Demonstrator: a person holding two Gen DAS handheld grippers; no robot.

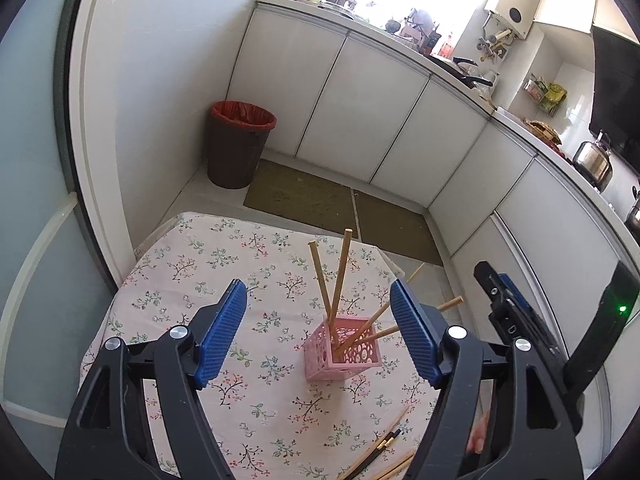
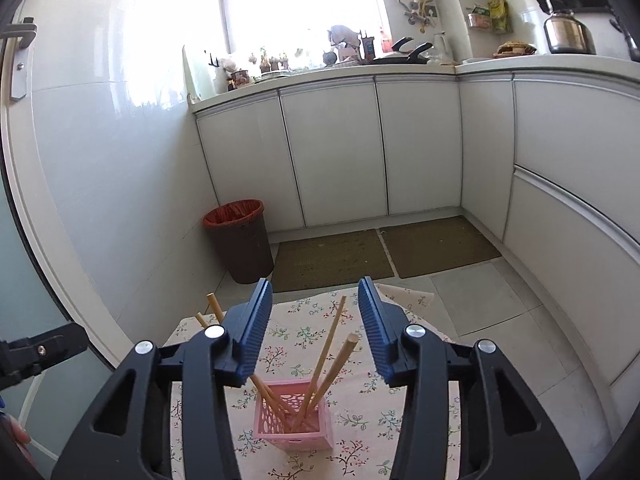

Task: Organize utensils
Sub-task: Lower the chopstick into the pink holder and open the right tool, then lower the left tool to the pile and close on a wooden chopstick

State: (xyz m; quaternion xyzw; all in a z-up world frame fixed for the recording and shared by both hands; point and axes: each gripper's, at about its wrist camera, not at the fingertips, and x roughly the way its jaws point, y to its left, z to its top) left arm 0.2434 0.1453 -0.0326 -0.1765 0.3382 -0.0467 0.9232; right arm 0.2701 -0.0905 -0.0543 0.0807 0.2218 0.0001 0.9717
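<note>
Both my claws are empty atm. My left gripper (image 1: 318, 312) hangs over the table w/ its blue pads spread wide, nothing between them. My right gripper (image 2: 316, 328) is the same, pads apart, just air and the chopstick tops showing thru the gap. The pink holder (image 1: 342, 350) stands upright on the floral tablecloth (image 1: 192, 264), roughly mid-table, below and a bit ahead of both claws. Four wooden chopsticks (image 1: 340, 276) are already standing in it: two lean up and away near vertical, two tilt out low toward my right side. So that part looks done imo. What's left: a loose bunch of chopsticks (image 1: 384, 450) lying flat on the cloth near the table's near-right corner, some light wood, some dark w/ a pale band. Can't count them exactly, they run out of the bottom of the left view and my own finger covers part. The right view doesn't show them at all. There's also one pale stick (image 1: 416, 273) past the far-right table edge, prob on the floor, can't tell for sure. My guess: roughly halfway, maybe a bit less. Next would be reaching back toward the loose bunch, pinching one or a pair, and dropping it in the holder w/o knocking the low-leaning ones out.
</note>
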